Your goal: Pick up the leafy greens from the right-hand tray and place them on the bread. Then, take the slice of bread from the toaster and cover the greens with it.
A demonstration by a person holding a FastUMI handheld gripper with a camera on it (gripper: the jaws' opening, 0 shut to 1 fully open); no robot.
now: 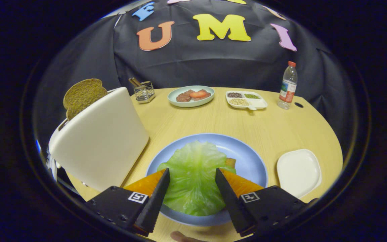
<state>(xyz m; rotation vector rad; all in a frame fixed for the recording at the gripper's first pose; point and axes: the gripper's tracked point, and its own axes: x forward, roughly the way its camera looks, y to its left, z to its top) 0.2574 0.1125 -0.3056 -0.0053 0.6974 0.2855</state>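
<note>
A green lettuce leaf [193,178] lies spread over the blue plate [247,158], covering a slice of bread whose corner [231,162] pokes out beside the right finger. My gripper [192,170] is open just above the plate. Its fingers stand wide apart on either side of the leaf, near its edges, and do not pinch it. To the left stands a white toaster [102,141] with a brown slice of bread [82,95] sticking up from its slot. The white tray [299,171] to the right of the plate holds nothing.
At the back of the wooden table [267,127] are a pale green plate of meat and tomato [190,95], a divided dish of beans [246,99], a water bottle [288,86] and a wire holder [144,90]. A fingertip [183,238] shows below the plate.
</note>
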